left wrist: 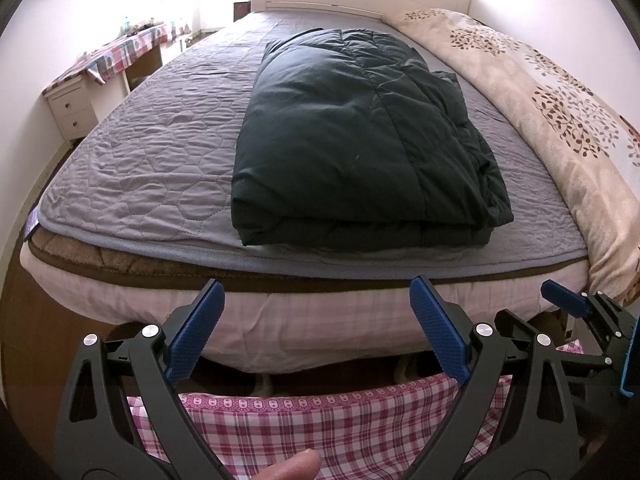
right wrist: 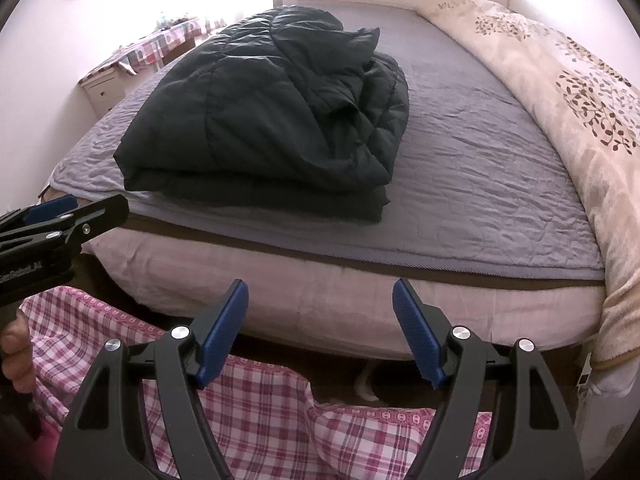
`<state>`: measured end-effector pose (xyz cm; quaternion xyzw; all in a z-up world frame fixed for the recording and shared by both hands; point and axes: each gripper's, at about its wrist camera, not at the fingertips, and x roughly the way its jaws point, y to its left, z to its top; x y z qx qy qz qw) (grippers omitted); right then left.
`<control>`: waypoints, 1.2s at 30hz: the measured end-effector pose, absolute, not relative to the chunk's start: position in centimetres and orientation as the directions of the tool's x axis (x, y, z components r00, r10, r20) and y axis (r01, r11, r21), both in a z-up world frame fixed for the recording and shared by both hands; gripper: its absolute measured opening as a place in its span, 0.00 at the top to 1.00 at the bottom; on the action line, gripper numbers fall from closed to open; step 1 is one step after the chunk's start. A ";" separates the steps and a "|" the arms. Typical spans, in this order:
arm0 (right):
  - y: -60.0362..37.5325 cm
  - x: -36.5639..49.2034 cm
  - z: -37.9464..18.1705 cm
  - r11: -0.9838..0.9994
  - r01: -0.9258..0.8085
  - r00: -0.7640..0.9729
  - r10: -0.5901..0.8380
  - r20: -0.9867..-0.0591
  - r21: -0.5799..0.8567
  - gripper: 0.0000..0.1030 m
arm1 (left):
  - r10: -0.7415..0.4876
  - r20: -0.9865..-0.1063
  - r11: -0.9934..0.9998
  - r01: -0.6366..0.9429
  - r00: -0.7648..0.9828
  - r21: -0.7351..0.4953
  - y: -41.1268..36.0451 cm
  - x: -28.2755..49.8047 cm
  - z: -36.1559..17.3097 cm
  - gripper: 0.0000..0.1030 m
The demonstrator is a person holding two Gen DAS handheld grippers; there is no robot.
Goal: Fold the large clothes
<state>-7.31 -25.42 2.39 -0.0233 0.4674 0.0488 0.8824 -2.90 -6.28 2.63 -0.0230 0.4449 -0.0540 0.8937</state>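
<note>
Left gripper (left wrist: 316,328): you hold it off the foot of the bed, jaws spread wide, nothing between the blue pads (left wrist: 438,332).
Right gripper (right wrist: 320,330): you hold it beside the left one, jaws equally wide, nothing gripped.
Dark jacket (left wrist: 352,140): folded into a thick, puffy rectangle, lying on the grey quilted cover (left wrist: 152,160) near the foot edge, well apart from both your grippers.
Bed (right wrist: 320,292): it carries the jacket and, along its right side, a beige leaf-print blanket (left wrist: 560,120) just beside the jacket, not touching it.
Plaid fabric (right wrist: 260,412): lies below both your grippers.
Nightstand (left wrist: 74,108): left of the bed, drawers closed; contents cannot be told.
</note>
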 end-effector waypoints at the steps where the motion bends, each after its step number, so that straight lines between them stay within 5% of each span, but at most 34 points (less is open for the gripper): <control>1: -25.4 -7.3 2.4 0.994 -0.106 0.557 0.064 -0.828 0.006 0.28 | -0.117 -0.793 0.993 0.076 0.598 -0.089 -6.3 -2.9 2.6 0.10; 36: -26.0 -7.0 1.9 0.995 -0.102 0.538 0.069 -0.840 0.017 0.28 | -0.120 -0.794 0.993 0.079 0.596 -0.091 -6.4 -2.9 2.4 0.10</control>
